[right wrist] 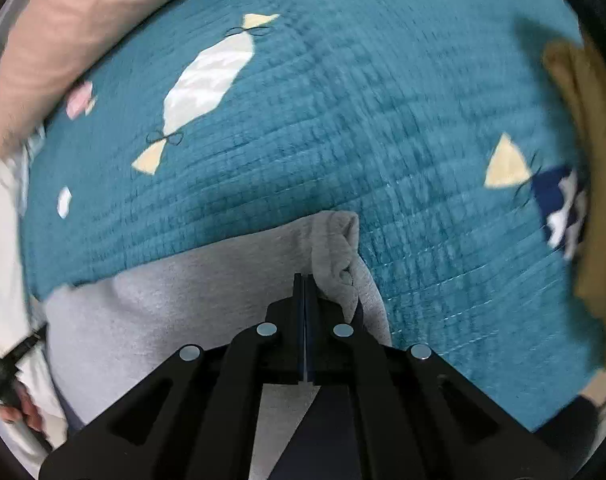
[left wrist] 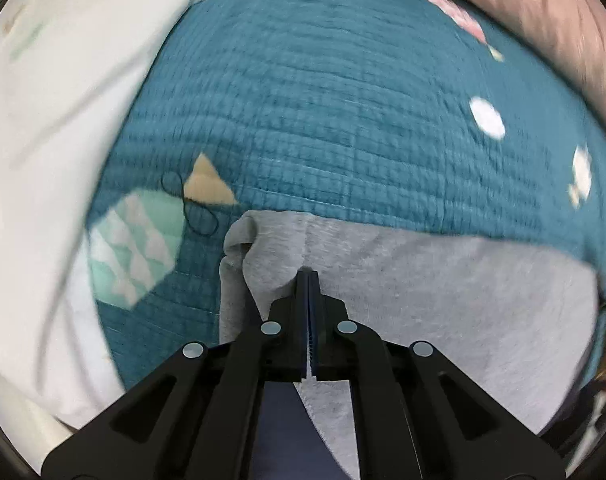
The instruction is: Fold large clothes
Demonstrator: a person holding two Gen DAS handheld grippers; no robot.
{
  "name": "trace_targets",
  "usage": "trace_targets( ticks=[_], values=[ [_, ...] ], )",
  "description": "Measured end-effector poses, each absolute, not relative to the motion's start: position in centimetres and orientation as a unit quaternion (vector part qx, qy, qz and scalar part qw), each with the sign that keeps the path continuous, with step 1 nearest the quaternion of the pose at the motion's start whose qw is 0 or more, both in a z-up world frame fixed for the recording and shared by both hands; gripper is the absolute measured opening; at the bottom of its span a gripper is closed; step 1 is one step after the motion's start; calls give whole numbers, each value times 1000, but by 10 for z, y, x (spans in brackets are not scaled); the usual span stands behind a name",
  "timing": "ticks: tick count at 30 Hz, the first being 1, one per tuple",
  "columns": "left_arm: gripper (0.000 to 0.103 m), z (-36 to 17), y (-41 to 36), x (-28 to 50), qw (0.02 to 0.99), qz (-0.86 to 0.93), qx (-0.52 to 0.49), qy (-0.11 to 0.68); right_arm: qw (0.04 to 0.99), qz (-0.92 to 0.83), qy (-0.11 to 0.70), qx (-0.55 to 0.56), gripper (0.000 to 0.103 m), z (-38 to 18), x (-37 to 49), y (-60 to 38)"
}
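While both tools point down over the bed, each one grips a corner of the grey garment (left wrist: 423, 300) between jaws pressed fully together: the left tool (left wrist: 307, 276) pinches the cloth near its bunched left corner, and the right tool (right wrist: 304, 280) pinches it just beside the rolled-up right corner. The garment hangs from the two grips as a broad grey sheet, its top edge stretched between them and its body dropping toward the person, above the teal quilt (left wrist: 323, 100) with its candy print. A white pillow (left wrist: 55, 140) lies off to the left side of the quilt, a pink blanket (right wrist: 83, 28) runs along the far edge, and a tan cloth (right wrist: 583, 160) sits at the right. The step in hand looks like carrying the held edge across and laying it down to make a fold. To do it well, both tools should travel together at the same height so the edge stays taut and straight, since one side lagging would skew the crease. The bunched corners suggest extra layers are caught in each grip, so a gentle outward pull before lowering would likely smooth them. Releasing should wait until the cloth rests flat on the quilt, clear of the pillow.
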State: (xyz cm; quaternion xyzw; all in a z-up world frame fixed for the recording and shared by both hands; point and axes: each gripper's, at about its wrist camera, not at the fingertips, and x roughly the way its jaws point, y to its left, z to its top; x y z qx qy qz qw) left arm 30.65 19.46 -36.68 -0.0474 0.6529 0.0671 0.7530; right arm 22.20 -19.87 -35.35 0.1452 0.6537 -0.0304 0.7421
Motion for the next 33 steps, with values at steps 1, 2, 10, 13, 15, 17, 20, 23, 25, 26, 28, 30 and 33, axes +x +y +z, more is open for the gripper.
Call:
trace_targets(
  ticks=[1, 2, 10, 13, 15, 17, 20, 23, 25, 26, 28, 30, 33],
  values=[
    [2, -363, 194, 305, 754, 69, -46, 652, 741, -30, 656, 136, 0, -349, 223, -194],
    [2, -357, 194, 303, 756, 73, -48, 649, 739, -27, 659, 135, 2, -346, 224, -192],
    [2, -368, 201, 289, 771, 79, -37, 631, 744, -35, 654, 128, 0, -355, 218, -204],
    [2, -368, 198, 286, 778, 87, -22, 621, 753, -39, 648, 106, 0, -350, 217, -197],
    [2, -369, 194, 285, 780, 88, -11, 619, 759, -37, 646, 68, 0, -349, 215, -186],
    [2, -370, 191, 286, 780, 88, -10, 620, 759, -38, 648, 53, 0, -350, 216, -179],
    [3, -371, 195, 288, 778, 86, -28, 622, 754, -38, 653, 57, 3, -352, 220, -172],
    [3, -371, 195, 287, 778, 81, -28, 623, 752, -33, 656, 50, 5, -348, 219, -176],
    [3, -372, 200, 287, 778, 79, -29, 622, 752, -25, 656, 55, 12, -346, 220, -173],
    [3, -373, 199, 287, 777, 80, -29, 623, 752, -22, 656, 63, 15, -343, 218, -176],
    [3, -374, 200, 287, 776, 80, -29, 625, 752, -13, 653, 90, 29, -337, 217, -180],
    [3, -372, 206, 289, 774, 80, -28, 627, 754, -8, 649, 103, 38, -330, 214, -186],
    [3, -372, 209, 292, 772, 79, -26, 630, 764, -30, 639, 90, 87, -314, 204, -191]
  ],
)
